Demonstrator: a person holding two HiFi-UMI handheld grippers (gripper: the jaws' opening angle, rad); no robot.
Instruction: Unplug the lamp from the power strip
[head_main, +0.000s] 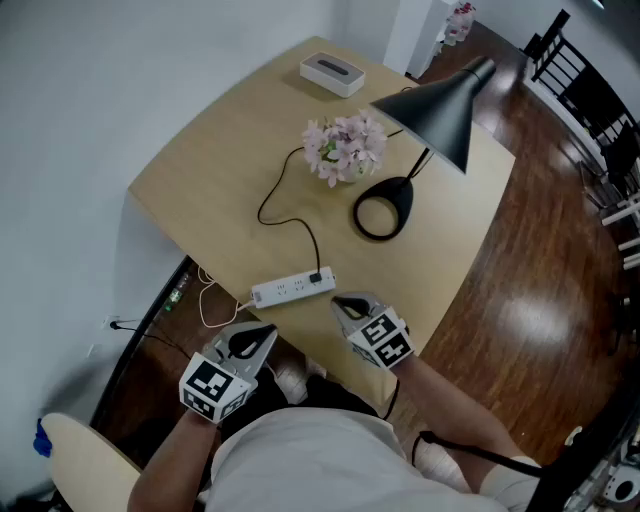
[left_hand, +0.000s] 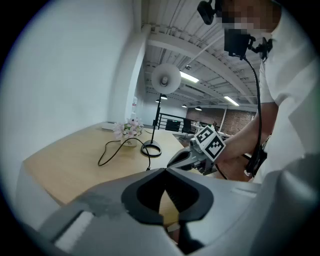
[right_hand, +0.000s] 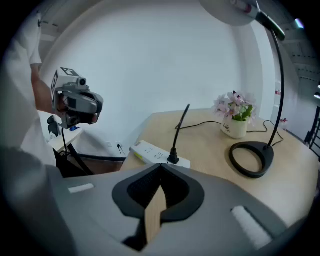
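Note:
A white power strip (head_main: 292, 288) lies near the table's front edge, and the lamp's black plug (head_main: 316, 278) sits in its right end. In the right gripper view the strip (right_hand: 150, 151) and plug (right_hand: 173, 158) lie just beyond my jaws. The cord loops back to the black desk lamp (head_main: 440, 108), which stands on a ring base (head_main: 382, 211). My left gripper (head_main: 268, 331) hovers shut and empty off the front edge, short of the strip. Just right of the plug, my right gripper (head_main: 338, 300) is also shut and empty, apart from it.
A pot of pink flowers (head_main: 345, 148) stands mid-table next to the lamp base. A white box (head_main: 332, 72) lies at the far edge. A white wall runs along the left. Cables (head_main: 205, 305) hang below the table's front left, and wooden floor lies to the right.

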